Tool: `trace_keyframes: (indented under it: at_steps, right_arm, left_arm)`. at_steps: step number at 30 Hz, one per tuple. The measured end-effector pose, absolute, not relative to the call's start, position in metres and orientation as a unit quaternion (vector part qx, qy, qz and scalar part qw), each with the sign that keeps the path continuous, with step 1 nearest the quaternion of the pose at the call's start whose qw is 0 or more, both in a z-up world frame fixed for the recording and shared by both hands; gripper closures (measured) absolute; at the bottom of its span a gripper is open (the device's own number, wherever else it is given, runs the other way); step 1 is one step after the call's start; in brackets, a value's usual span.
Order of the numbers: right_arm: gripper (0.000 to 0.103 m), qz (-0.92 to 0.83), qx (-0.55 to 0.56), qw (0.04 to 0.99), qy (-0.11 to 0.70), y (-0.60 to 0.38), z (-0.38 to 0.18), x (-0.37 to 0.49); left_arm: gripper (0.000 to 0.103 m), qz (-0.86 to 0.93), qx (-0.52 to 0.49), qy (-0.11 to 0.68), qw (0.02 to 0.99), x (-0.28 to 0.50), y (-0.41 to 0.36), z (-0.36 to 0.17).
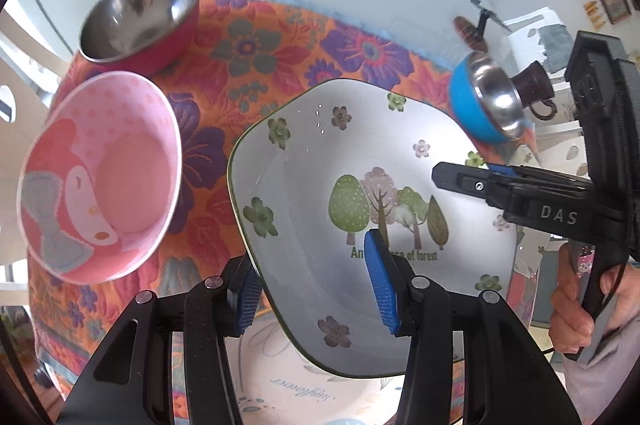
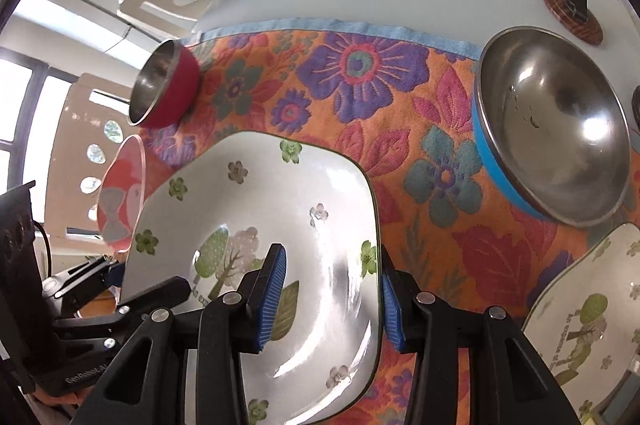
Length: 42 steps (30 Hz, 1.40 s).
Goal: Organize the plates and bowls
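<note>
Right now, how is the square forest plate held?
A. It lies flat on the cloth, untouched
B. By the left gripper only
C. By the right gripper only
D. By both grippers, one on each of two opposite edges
D: the left gripper and the right gripper each straddle one edge of the square forest plate, which sits tilted above the floral cloth.

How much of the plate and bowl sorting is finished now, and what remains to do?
Nothing looks sorted yet. In hand: both grippers, left and right, hold the square tree plate by opposite rims, above the floral cloth. Left to do: the pink bowl, red bowl and blue bowl stand apart, a second tree plate lies alone, and another plate lies under the lifted one.
</note>
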State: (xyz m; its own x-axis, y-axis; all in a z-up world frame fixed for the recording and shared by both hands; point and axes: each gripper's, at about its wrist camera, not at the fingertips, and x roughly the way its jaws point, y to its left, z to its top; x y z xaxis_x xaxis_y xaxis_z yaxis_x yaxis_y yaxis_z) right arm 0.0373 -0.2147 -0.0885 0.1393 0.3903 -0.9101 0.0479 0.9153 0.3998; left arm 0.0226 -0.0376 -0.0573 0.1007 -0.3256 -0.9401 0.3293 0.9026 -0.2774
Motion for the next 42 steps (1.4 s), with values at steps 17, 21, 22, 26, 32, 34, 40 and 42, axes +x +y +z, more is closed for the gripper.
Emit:
trace_keyframes:
  at_steps: [17, 21, 22, 26, 32, 34, 40, 42]
  right_arm:
    - [0.060, 0.071, 0.187, 0.775, 0.599, -0.167, -0.033, -0.034]
    - [0.060, 0.053, 0.198, 0.776, 0.596, -0.154, -0.033, -0.054]
    - [0.060, 0.050, 0.201, 0.776, 0.595, -0.151, -0.034, -0.060]
    - [0.060, 0.028, 0.196, 0.780, 0.594, -0.138, -0.039, -0.077]
    - [0.060, 0.002, 0.216, 0.759, 0.614, -0.128, -0.059, -0.098]
    - [0.060, -0.003, 0.219, 0.753, 0.620, -0.125, -0.066, -0.105]
    - [0.060, -0.013, 0.220, 0.743, 0.632, -0.119, -0.079, -0.115]
    - [0.060, -0.016, 0.217, 0.740, 0.636, -0.117, -0.083, -0.118]
  left_arm:
    - [0.059, -0.290, 0.028, 0.613, 0.734, -0.021, 0.019, -0.022]
    - [0.059, -0.310, 0.041, 0.614, 0.725, -0.031, 0.033, -0.023]
    - [0.059, -0.313, 0.045, 0.616, 0.722, -0.034, 0.036, -0.025]
    - [0.059, -0.326, 0.053, 0.622, 0.710, -0.043, 0.044, -0.035]
    - [0.059, -0.336, 0.073, 0.630, 0.697, -0.056, 0.050, -0.052]
    - [0.059, -0.338, 0.075, 0.631, 0.694, -0.060, 0.052, -0.055]
    - [0.059, -0.338, 0.082, 0.638, 0.687, -0.066, 0.054, -0.066]
    - [0.059, -0.337, 0.085, 0.640, 0.685, -0.067, 0.053, -0.067]
